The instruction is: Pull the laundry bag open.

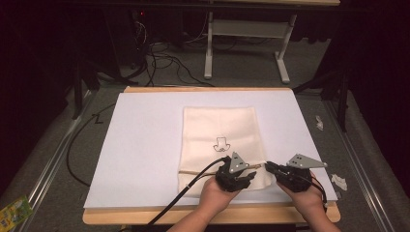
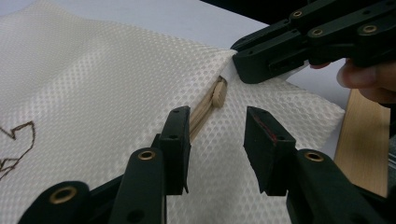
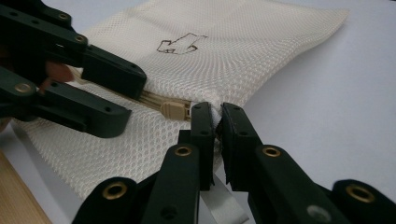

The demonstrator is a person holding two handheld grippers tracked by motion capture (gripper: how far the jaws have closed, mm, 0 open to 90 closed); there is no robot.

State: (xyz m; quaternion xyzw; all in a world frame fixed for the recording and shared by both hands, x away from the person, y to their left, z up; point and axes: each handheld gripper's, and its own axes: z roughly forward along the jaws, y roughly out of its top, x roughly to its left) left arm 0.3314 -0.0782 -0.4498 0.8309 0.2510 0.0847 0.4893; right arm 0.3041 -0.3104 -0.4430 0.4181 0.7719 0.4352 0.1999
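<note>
Black gripper (image 1: 256,170), brass rivets, grey plate, black cable.

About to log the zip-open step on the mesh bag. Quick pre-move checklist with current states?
1. Right hand-held gripper shut on the corner of the cream mesh zip bag: ok.
2. Left hand-held gripper around the beige zipper pull: not ok, open and short of it.
3. Zipper closed: cannot tell.
4. Bag flat on the white sheet: ok.
5. Bag fully on the sheet: ok.
</note>
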